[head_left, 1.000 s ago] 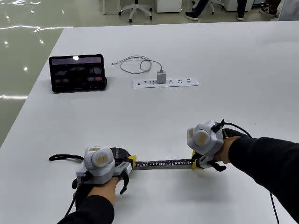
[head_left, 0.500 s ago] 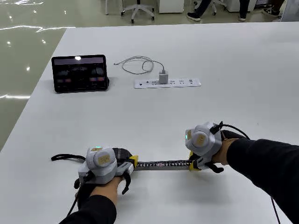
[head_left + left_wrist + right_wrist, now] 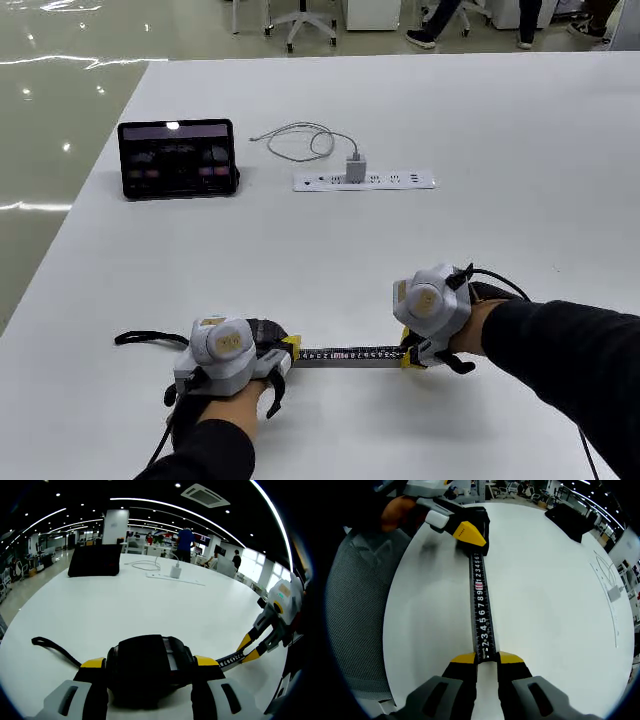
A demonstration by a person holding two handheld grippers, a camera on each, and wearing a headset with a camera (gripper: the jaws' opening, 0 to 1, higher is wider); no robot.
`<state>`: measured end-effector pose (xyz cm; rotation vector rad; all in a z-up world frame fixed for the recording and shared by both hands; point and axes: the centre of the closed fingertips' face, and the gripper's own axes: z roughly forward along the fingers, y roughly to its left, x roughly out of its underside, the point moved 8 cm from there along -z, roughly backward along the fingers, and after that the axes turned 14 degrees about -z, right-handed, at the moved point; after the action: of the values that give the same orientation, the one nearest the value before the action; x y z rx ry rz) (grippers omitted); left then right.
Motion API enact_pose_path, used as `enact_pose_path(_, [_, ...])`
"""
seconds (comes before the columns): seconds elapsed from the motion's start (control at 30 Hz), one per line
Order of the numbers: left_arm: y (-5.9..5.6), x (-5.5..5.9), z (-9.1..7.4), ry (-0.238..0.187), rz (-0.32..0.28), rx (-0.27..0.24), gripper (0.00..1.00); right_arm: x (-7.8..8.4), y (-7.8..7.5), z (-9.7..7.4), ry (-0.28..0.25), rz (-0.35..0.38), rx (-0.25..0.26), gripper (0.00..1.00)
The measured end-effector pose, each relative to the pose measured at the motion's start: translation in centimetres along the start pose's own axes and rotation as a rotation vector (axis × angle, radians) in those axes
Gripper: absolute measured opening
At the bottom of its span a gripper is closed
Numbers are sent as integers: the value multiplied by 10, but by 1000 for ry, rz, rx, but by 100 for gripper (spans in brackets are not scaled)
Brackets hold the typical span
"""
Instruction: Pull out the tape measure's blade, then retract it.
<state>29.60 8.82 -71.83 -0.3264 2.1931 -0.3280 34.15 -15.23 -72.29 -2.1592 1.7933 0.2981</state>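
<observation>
White laminate covers the bench (image 3: 330,250), which stands in an open office with a glossy floor (image 3: 50,90) under bright ceiling strips (image 3: 165,503). On the far part of the bench a dark tablet (image 3: 178,158) stands propped. Beside it a power strip (image 3: 364,180) carries a charger (image 3: 355,165) with a looped cable (image 3: 300,140). Near the front edge, the left gripper (image 3: 150,662) has its 2 jaws closed around the black tape case (image 3: 484,520), a jaw on each side. A strap (image 3: 150,338) trails from the case across the bench. The blade (image 3: 480,605) runs flat from the case to the right gripper (image 3: 486,657), whose 2 jaws are nearly closed and pinch its tip.
</observation>
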Motion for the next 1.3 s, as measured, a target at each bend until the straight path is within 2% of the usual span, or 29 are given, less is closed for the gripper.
enact_pose_path(0.17, [0,0,0,1,-3,0,63,-2,-1,1,-25,-3,4,10])
enact_pose_path(0.5, [1,-1,1,8,-9,0,63,-12,2,1,-36,-8,18,10])
enact_pose_path(0.9, [1,-1,2,11,-11,3,63,-13,4,2,-43,24,31,11])
enact_pose_path(1.3, [2,-1,2,16,-13,7,63,-19,-1,8,-62,32,28,11])
